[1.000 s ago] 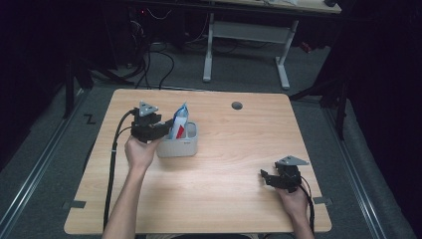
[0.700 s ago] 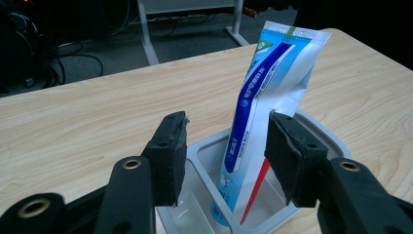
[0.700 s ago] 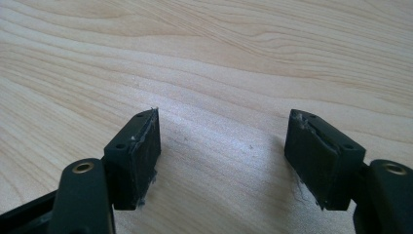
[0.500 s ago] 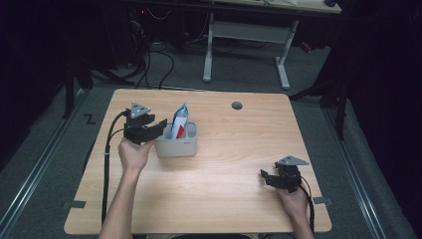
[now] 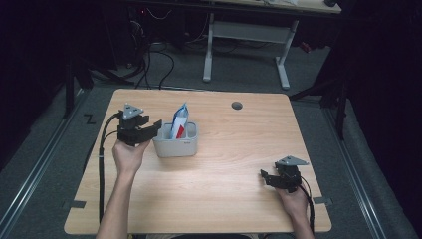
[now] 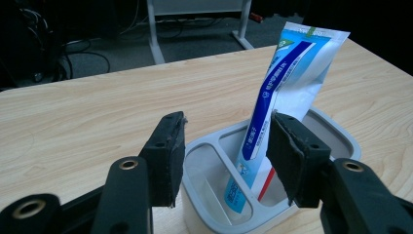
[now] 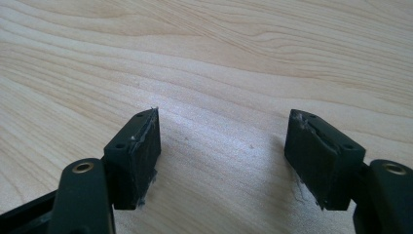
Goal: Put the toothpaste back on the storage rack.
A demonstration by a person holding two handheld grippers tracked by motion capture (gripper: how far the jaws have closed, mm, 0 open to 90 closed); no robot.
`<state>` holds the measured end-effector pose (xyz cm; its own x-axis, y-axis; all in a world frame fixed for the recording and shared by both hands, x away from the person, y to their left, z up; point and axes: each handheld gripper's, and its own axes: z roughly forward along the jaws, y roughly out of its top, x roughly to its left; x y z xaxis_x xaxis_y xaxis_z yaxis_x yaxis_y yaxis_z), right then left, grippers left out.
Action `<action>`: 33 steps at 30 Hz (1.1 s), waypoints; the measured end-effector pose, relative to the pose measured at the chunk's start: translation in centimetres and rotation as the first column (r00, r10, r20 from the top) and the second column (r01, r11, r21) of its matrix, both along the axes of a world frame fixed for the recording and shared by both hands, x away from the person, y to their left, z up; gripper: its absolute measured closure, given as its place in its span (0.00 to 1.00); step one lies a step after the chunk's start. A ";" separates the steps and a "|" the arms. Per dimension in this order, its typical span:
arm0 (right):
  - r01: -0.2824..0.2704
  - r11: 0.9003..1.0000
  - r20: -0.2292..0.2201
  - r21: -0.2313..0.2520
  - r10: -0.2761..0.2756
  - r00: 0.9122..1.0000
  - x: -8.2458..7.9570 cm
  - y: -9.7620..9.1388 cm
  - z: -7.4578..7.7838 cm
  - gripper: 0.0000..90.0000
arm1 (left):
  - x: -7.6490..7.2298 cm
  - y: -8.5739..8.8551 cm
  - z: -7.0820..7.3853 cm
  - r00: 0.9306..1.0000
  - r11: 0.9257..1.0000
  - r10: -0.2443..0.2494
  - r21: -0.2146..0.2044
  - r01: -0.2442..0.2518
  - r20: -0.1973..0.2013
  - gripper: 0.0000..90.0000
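A light wooden worktop (image 5: 219, 199) with a round cable hole (image 5: 237, 105) is seen in a dark room, over grey floor; a white desk frame (image 5: 244, 45) stands behind. A blue-and-white toothpaste tube (image 5: 179, 122) is leaned upright in a grey divided plastic container (image 5: 175, 147). The left tongs (image 5: 149, 130), just beside it, have been opening and nothing is held. The right tongs (image 5: 266, 178) are spread wide over bare wood.

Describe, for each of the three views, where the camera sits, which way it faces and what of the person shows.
High view: above the person's side, looking forward and down on the table; both forearms enter below.
Left gripper view: rides the left hand-held gripper, facing the grey holder.
Right gripper view: rides the right hand-held gripper, facing bare tabletop.
Shared: the toothpaste tube shows in the high and left views.
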<state>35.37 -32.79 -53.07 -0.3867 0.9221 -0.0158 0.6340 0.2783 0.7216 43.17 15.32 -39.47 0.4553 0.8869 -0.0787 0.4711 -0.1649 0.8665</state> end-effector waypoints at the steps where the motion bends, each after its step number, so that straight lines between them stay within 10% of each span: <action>1: 0.000 1.000 0.000 0.000 0.000 1.000 0.0 0.0 0.0 0.33 | 0.0 0.1 0.0 1.000 1.000 0.003 -0.003 -0.003 -0.001 0.54; 33: 0.000 1.000 0.000 0.000 0.000 1.000 0.0 0.0 0.0 0.33 | -1.8 2.9 -0.3 0.999 0.999 0.045 0.003 -0.045 0.013 0.54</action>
<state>35.36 -32.78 -53.07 -0.3865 0.9222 -0.0158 0.6341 0.2781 0.7215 41.40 18.24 -39.75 0.4162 0.9065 -0.0702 0.4670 -0.1469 0.8720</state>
